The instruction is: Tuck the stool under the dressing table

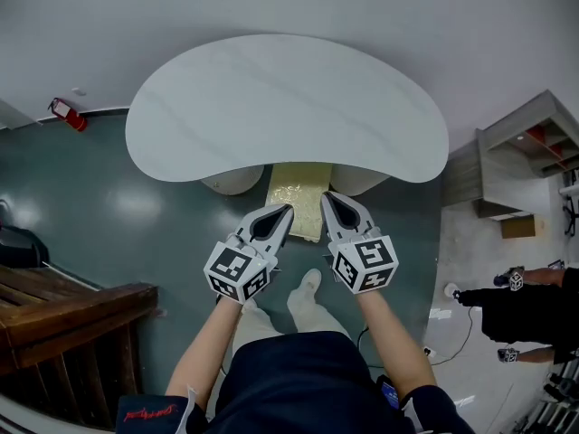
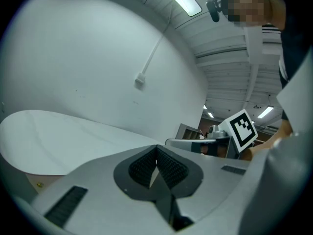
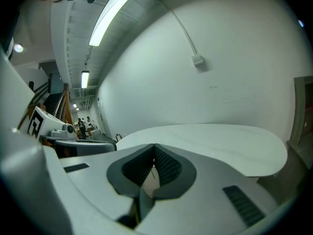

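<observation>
**Under the desk's near edge, the stool is sitting partly tucked**

At 12 o'clock from us, the tan stool [image 1: 298, 188] is sticking out from beneath the white, kidney-shaped desk [image 1: 271, 98]. It is sitting between the desk's two rounded white pedestals [image 1: 233, 181]. We are holding the left gripper [image 1: 286, 211] and the right gripper [image 1: 327, 199] side by side, both pointing toward 12 o'clock. Each has its jaws pressed together at the tips, gripping nothing. The tips are lying over the stool's near end, but we cannot tell whether they are touching it. A red fire extinguisher [image 1: 68, 114] is lying on the floor at 10 o'clock.
</observation>
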A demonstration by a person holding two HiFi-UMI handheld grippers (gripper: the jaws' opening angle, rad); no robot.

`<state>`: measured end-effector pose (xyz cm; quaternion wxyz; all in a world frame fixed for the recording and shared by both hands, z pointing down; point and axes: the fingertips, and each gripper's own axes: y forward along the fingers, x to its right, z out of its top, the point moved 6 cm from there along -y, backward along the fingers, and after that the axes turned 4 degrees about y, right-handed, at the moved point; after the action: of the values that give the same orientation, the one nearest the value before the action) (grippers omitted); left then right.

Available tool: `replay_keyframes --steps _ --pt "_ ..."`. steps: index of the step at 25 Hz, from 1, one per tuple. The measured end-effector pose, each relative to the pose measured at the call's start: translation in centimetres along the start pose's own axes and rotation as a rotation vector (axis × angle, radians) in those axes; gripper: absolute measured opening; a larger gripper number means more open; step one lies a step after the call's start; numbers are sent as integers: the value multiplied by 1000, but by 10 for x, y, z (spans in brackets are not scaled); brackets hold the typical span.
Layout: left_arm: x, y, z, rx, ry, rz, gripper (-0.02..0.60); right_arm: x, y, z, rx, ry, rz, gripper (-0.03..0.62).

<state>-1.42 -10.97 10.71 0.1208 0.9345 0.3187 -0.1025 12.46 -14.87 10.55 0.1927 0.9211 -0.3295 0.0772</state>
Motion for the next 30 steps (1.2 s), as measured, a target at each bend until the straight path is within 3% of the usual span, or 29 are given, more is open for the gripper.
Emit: replay_keyframes --steps 16,30 --pt "-48 -11 -44 13 15 -15 14 -3 31 -46 31 1 -81 14" --pt "-97 16 -122 16 55 -45 14 21 64 -112 78 -35 -122 14"
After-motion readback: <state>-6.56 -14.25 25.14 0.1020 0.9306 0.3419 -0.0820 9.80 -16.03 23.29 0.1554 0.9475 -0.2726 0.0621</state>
